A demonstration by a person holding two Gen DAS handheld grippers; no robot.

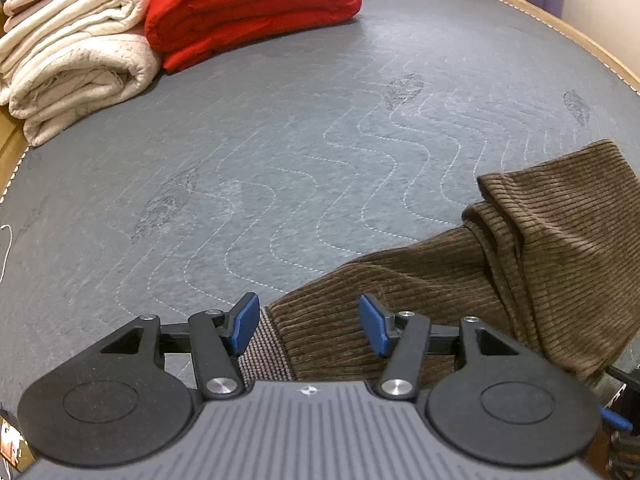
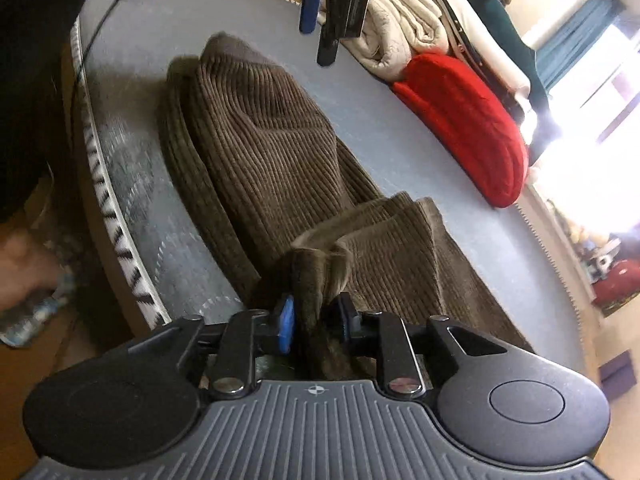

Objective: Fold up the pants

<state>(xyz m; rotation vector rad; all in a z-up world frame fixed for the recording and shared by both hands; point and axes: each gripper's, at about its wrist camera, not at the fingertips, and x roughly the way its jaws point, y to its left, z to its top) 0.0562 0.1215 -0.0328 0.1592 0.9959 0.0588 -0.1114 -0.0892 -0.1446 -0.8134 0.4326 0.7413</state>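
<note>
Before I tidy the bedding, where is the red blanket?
The red blanket lies folded at the mat's far edge, against the white blankets, apart from the pants.

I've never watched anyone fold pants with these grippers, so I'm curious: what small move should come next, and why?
Probably close the left gripper on the pants. Its blue fingers stand open with the brown corduroy's waist end between them, gripping nothing, while the right gripper is already shut on a bunched leg end. With both ends held, the fabric could be carried over the grey quilted mat into a fold.
</note>
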